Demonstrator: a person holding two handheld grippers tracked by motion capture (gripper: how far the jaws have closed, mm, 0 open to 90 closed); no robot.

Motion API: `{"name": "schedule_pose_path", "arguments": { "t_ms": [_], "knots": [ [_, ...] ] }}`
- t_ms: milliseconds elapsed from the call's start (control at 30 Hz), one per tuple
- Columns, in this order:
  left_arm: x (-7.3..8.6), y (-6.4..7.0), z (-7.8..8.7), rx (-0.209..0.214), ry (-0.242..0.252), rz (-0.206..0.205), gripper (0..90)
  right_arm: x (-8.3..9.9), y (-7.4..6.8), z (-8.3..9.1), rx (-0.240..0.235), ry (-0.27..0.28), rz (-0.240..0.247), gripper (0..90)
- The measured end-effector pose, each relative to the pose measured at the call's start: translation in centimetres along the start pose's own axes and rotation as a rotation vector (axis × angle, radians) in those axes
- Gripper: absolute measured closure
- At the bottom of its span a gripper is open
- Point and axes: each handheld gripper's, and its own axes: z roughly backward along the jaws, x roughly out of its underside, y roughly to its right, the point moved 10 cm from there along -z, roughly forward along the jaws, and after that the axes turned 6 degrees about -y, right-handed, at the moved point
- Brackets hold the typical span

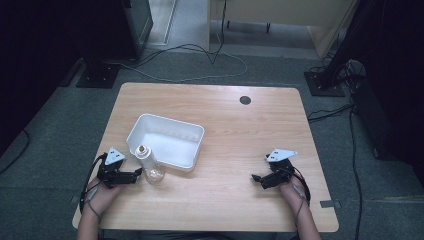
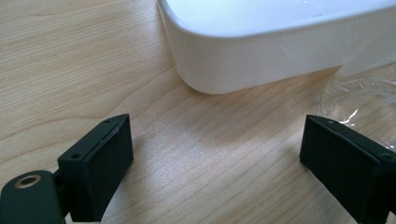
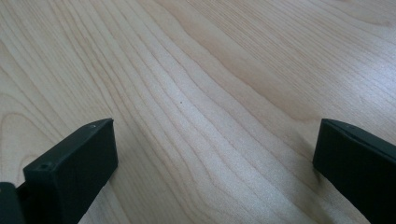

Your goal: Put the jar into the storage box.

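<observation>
High view: clear glass bottle (image 1: pixel 149 165) lay on the counter (image 1: pixel 240 135), touching the white tray's (image 1: pixel 167 140) near wall. Left tongs (image 1: pixel 134 174) spread wide, empty, just beside the bottle, close to the tray's corner. Right tongs (image 1: pixel 256 178) gaped equally wide, empty, well apart from the tray.

No readable text, labels, brands or numbers anywhere.

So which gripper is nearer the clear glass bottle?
Left. The left gripper sits open right beside the clear glass bottle, whose base shows by one jaw in its own view. The right gripper rests open far across the table.
</observation>
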Motion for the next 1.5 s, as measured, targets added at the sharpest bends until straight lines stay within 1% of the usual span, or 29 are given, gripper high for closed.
{"name": "schedule_pose_path", "arguments": {
  "t_ms": [100,167,233,300,400,467,500,533,600,633,667,700,733,800,867,967,1000,1033,1067,1100,1133,1167,1400,1467,1500],
  "knots": [
    [-0.1,0.0,0.0,0.000,0.003,-0.003,10.1,0.0,0.0,0.0,0.000,0.000,0.001,0.0],
    [-0.2,0.0,0.1,0.001,0.014,-0.009,10.1,0.0,0.0,0.0,0.000,0.000,0.001,0.0],
    [-0.4,0.0,0.2,0.010,0.036,-0.003,10.1,0.0,0.0,0.0,0.000,0.000,0.001,0.0],
    [-0.5,0.0,0.3,0.017,0.045,0.000,10.1,0.0,0.0,0.0,0.000,0.000,0.001,0.0],
    [-0.6,-0.1,0.5,0.034,0.072,0.018,10.1,0.0,0.0,0.0,0.000,0.000,0.001,0.0],
    [-0.8,-0.1,0.7,0.051,0.097,0.024,10.0,0.0,0.0,0.0,0.000,0.000,0.001,0.0],
    [-0.8,0.0,0.8,0.058,0.102,0.025,10.1,0.0,0.0,0.0,0.000,0.000,0.001,0.0],
    [-0.8,0.0,0.8,0.058,0.102,0.025,10.0,0.0,0.0,0.0,0.000,0.000,0.001,0.0],
    [-0.8,0.2,0.8,0.091,0.095,0.037,10.1,0.0,0.0,0.0,0.000,0.000,0.001,0.0],
    [-0.7,0.4,0.9,0.104,0.088,0.036,10.1,0.0,0.0,0.0,0.000,0.000,0.001,0.0],
    [-0.8,0.5,1.0,0.105,0.086,0.027,10.1,0.0,0.0,0.0,0.000,0.000,0.001,0.0],
    [-0.9,0.8,1.4,0.107,0.080,0.007,10.1,0.0,0.0,0.0,0.000,0.000,0.001,0.0],
    [-1.1,1.0,1.7,0.109,0.081,-0.002,10.1,0.0,0.0,0.0,0.000,0.000,0.001,0.0],
    [-1.1,1.1,1.9,0.110,0.079,-0.005,10.1,0.0,0.0,0.0,0.000,0.000,0.001,0.0],
    [-1.4,1.3,2.6,0.111,0.080,-0.016,10.1,0.0,0.0,0.0,0.000,0.000,0.001,0.0],
    [-1.6,1.4,3.1,0.118,0.085,-0.018,10.1,0.0,0.0,0.0,0.000,0.000,0.001,0.0],
    [-1.7,1.7,3.5,0.127,0.088,-0.035,10.1,0.0,0.0,0.0,0.000,0.000,0.001,0.0],
    [-1.7,1.7,3.5,0.127,0.088,-0.035,10.1,0.0,0.0,0.0,0.000,0.000,0.001,0.0],
    [-1.8,1.8,3.7,0.125,0.088,-0.050,10.1,0.0,0.0,0.0,0.000,0.000,0.001,0.0],
    [-1.8,2.1,4.1,0.129,0.082,-0.068,10.1,0.0,0.0,0.0,0.000,0.000,0.001,0.0],
    [-1.8,2.1,4.1,0.129,0.082,-0.068,10.1,0.0,0.0,0.0,0.000,0.000,0.001,0.0],
    [-1.9,2.4,4.4,0.129,0.072,-0.082,10.1,0.0,0.0,0.0,0.000,0.000,0.001,0.0],
    [-2.4,3.2,5.1,0.147,0.057,-0.088,10.1,0.0,0.0,0.0,0.000,0.000,0.001,0.0],
    [-2.6,3.6,5.3,0.160,0.059,-0.091,10.1,0.0,0.0,0.0,0.000,0.000,0.001,0.0],
    [-2.9,4.1,5.5,0.169,0.055,-0.103,10.1,0.0,0.0,0.0,0.000,0.000,0.000,0.0]
  ]
}}
